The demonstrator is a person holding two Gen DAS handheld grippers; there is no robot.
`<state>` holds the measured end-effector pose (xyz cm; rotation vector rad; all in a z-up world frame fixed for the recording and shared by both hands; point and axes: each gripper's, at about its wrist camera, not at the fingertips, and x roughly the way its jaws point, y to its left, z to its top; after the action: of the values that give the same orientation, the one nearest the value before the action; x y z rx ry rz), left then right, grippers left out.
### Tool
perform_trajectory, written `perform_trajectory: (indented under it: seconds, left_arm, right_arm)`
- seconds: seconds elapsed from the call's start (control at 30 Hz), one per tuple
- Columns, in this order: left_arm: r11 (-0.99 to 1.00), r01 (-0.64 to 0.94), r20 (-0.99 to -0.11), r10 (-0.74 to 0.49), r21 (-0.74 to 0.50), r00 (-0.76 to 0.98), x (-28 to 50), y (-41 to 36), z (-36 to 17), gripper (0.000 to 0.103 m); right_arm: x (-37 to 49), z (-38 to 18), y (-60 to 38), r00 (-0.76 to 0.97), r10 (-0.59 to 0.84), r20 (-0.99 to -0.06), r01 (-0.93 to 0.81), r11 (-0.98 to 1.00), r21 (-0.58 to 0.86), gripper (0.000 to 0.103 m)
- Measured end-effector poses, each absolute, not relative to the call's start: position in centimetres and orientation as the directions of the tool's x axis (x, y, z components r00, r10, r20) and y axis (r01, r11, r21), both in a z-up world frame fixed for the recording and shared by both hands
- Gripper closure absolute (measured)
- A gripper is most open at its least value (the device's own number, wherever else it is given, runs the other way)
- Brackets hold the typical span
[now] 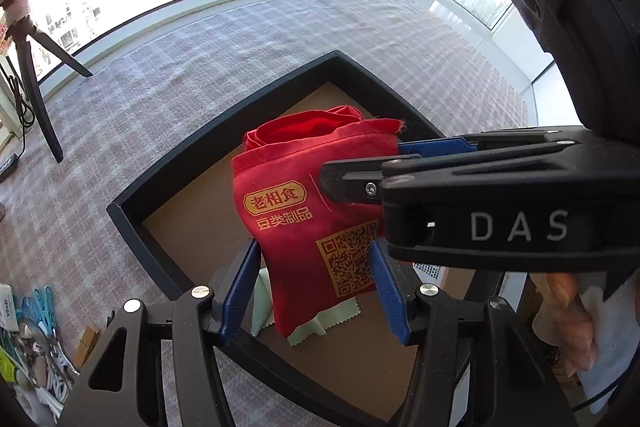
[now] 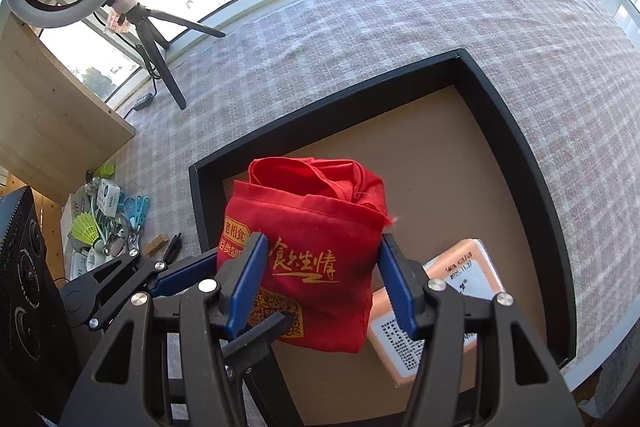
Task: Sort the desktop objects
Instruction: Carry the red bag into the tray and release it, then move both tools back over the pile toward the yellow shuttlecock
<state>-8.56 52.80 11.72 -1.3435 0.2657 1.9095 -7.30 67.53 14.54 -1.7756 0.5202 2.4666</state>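
Observation:
A red cloth bag [image 1: 304, 195] with gold print and a QR code hangs over the black tray [image 1: 224, 131] with a brown floor. It also shows in the right wrist view [image 2: 316, 243], above the tray [image 2: 516, 147]. My left gripper [image 1: 314, 291] has its blue fingers on either side of the bag's lower part. My right gripper [image 2: 322, 279] straddles the bag too; seen from the left wrist view, its fingers [image 1: 432, 147] pinch the bag's upper right edge. A light green cloth [image 1: 320, 323] lies in the tray under the bag.
A peach packet with a white label [image 2: 436, 307] lies in the tray at the right. A pile of small items, including blue clips and a green shuttlecock [image 2: 108, 223], sits left of the tray on the checked tablecloth. A ring light on a tripod [image 2: 156, 39] stands at the back left.

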Motion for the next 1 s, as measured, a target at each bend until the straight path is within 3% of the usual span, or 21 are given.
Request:
perform_trajectory:
  seconds: [0.43,0.7,0.83,1.0]
  left_arm:
    - [-0.802,-0.564,-0.867,0.411,-0.196,-0.282,-8.1,43.8,13.5,0.05]
    - [-0.919,-0.351,-0.892,0.302,-0.179,-0.337,-7.7,32.4,11.9,0.05]
    - [-0.961,-0.222,-0.902,0.241,-0.168,-0.359,-6.8,26.3,10.9,0.051]
    - [-0.984,-0.051,-0.905,0.177,-0.17,-0.388,-5.4,18.7,10.3,0.052]
  right_arm:
    - [-8.0,16.2,60.6,-0.366,-0.182,-0.913,-0.075,-0.972,0.224,0.047]
    - [-9.5,15.0,52.0,-0.315,-0.266,-0.911,0.099,-0.964,0.247,0.05]
    - [-10.6,14.1,47.8,-0.275,-0.317,-0.908,0.176,-0.945,0.277,0.059]
    - [-11.8,13.8,42.0,-0.237,-0.356,-0.904,0.279,-0.916,0.288,0.062]
